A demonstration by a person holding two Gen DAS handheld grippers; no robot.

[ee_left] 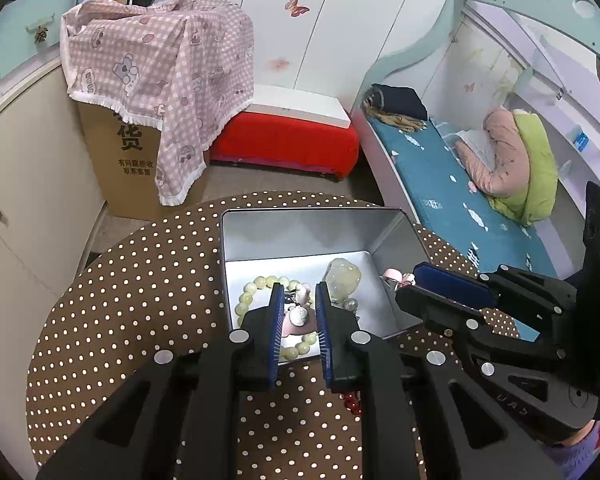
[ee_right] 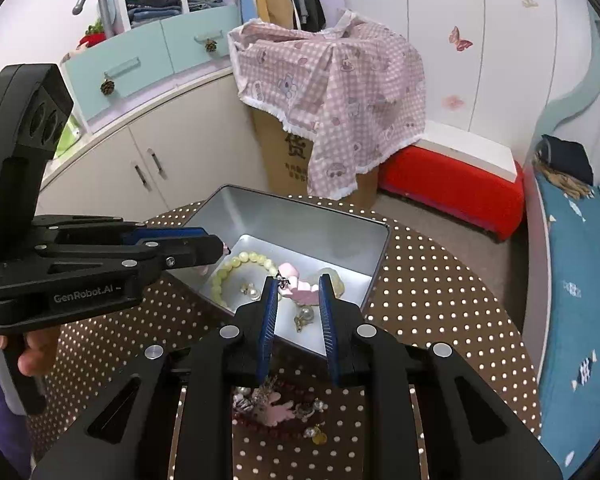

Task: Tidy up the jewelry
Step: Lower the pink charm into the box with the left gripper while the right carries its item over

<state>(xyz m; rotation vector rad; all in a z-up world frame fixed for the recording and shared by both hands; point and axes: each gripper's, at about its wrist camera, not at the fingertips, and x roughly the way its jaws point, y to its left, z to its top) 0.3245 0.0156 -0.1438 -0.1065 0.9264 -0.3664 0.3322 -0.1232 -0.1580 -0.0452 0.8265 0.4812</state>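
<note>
The left gripper (ee_left: 298,320) hangs over the near edge of the metal tin (ee_left: 260,236), fingers narrowly parted with nothing clamped. The right gripper (ee_right: 298,316) also hovers at the tin's near rim, fingers moderately apart and empty. Inside lie a pale bead bracelet (ee_right: 236,264), a pink charm (ee_right: 300,290) and pearl earrings (ee_right: 305,316). More jewelry (ee_right: 276,408) waits on the dotted surface (ee_right: 440,300) by its near edge. Best to lower one gripper straight onto that pile, pinching a single piece so chains don't tangle.

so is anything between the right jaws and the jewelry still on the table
Nothing visible: the leftover jewelry pile lies on the dotted table just below the open right gripper, in front of the tin box.
</note>
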